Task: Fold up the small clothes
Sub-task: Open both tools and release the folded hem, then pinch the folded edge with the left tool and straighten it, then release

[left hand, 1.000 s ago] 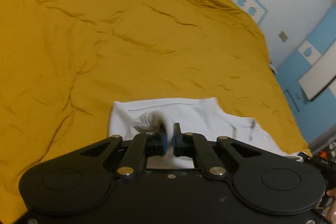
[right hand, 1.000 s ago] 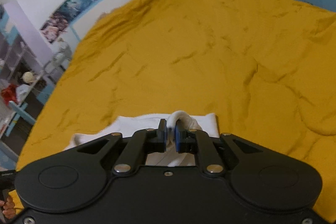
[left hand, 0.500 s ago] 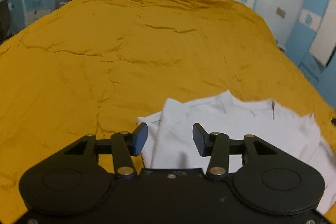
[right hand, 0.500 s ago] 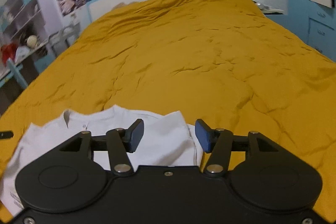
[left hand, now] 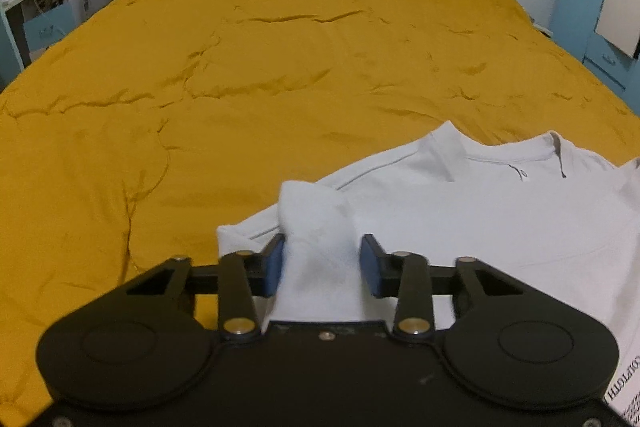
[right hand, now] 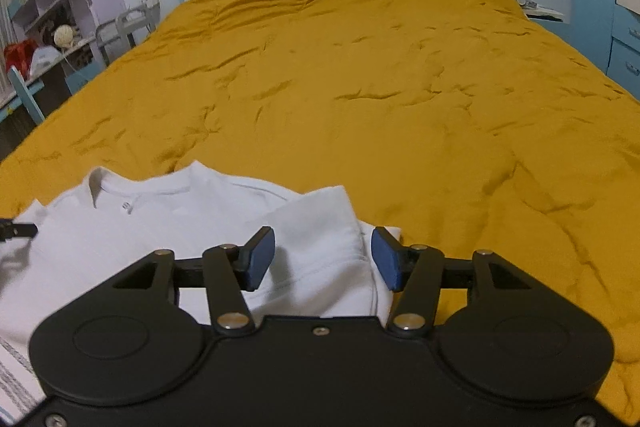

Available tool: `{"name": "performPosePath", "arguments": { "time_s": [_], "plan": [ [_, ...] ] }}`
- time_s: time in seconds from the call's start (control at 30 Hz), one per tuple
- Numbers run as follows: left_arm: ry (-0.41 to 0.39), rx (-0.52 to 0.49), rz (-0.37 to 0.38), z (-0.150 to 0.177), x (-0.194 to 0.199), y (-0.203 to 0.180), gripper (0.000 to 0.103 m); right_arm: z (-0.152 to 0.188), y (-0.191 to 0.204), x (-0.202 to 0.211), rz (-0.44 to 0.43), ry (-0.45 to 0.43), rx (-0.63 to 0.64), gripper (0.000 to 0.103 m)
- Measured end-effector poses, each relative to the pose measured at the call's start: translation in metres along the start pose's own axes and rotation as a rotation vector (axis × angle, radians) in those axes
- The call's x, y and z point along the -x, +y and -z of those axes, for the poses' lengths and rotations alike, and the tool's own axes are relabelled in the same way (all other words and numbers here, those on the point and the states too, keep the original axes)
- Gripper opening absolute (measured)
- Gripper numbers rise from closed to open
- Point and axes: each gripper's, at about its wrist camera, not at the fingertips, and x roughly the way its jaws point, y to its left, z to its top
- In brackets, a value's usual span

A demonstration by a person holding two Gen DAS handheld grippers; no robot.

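Both tongs stood apart, left gripper [left hand: 322, 265] and right gripper [right hand: 323, 259] straddling white shirt [left hand: 460, 211] sleeves on yellow quilt [left hand: 280, 67]; best withdrawn level, avoiding snags.

The white shirt [left hand: 480, 211] runs off the right edge of the left wrist view, and its lower part is hidden under the left gripper [left hand: 322, 265]. The printed lettering [left hand: 624, 387] right of the jaws is cut off and unreadable. In the right wrist view the shirt's hem disappears beneath the right gripper [right hand: 322, 259]; a dark object [right hand: 16, 229] far left of the jaws is cropped.
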Motion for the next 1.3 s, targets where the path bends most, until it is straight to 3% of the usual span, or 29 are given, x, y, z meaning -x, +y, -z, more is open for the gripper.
{"name": "performPosePath", "arguments": {
  "time_s": [0.07,0.1,0.17,0.23,0.33,0.4,0.53,0.67,0.77,0.83,1.0,1.13,1.23,1.3],
  "plan": [
    [0.000,0.021,0.013,0.000,-0.003,0.004,0.009,0.001,0.000,-0.006,-0.003,0.012,0.005,0.053],
    [-0.001,0.031,0.015,0.000,-0.004,0.006,0.008,0.001,0.000,-0.009,-0.006,0.021,0.006,0.051],
    [-0.015,0.040,0.020,0.000,-0.002,0.008,0.006,0.001,0.003,-0.012,0.010,0.027,0.028,0.021],
    [-0.051,0.046,0.012,0.000,0.004,0.006,0.006,0.000,0.003,-0.013,-0.009,0.037,0.023,0.013],
    [-0.156,0.076,0.021,-0.004,0.021,0.007,0.006,-0.005,0.006,0.000,0.002,-0.044,0.008,0.011],
    [-0.198,0.113,0.006,-0.009,0.027,0.011,0.006,-0.009,0.007,0.006,0.000,-0.089,-0.019,0.010],
    [-0.142,0.205,-0.012,-0.011,0.004,0.029,0.006,-0.013,0.007,-0.012,0.042,-0.061,-0.049,0.011],
    [-0.105,0.186,-0.041,-0.002,-0.014,0.027,0.007,-0.007,0.001,-0.028,0.086,-0.029,-0.094,0.017],
    [-0.101,0.188,-0.061,-0.002,-0.017,0.027,0.016,-0.004,-0.004,-0.026,0.087,-0.028,-0.121,0.029],
    [-0.105,0.203,-0.065,-0.005,-0.011,0.030,0.019,-0.003,-0.006,-0.020,0.092,-0.034,-0.118,0.030],
    [-0.126,0.151,-0.051,-0.003,0.033,0.031,0.020,-0.006,-0.006,0.020,0.058,-0.057,-0.131,0.035],
    [-0.128,0.158,0.007,0.025,0.095,0.039,0.042,0.003,-0.008,0.076,-0.017,-0.053,-0.124,0.043],
    [-0.096,0.196,0.050,0.054,0.129,0.046,0.047,0.022,-0.008,0.116,-0.060,-0.029,-0.135,0.047],
    [-0.060,0.217,0.083,0.076,0.147,0.049,0.057,0.035,-0.008,0.136,-0.081,-0.005,-0.135,0.048]
  ]
}}
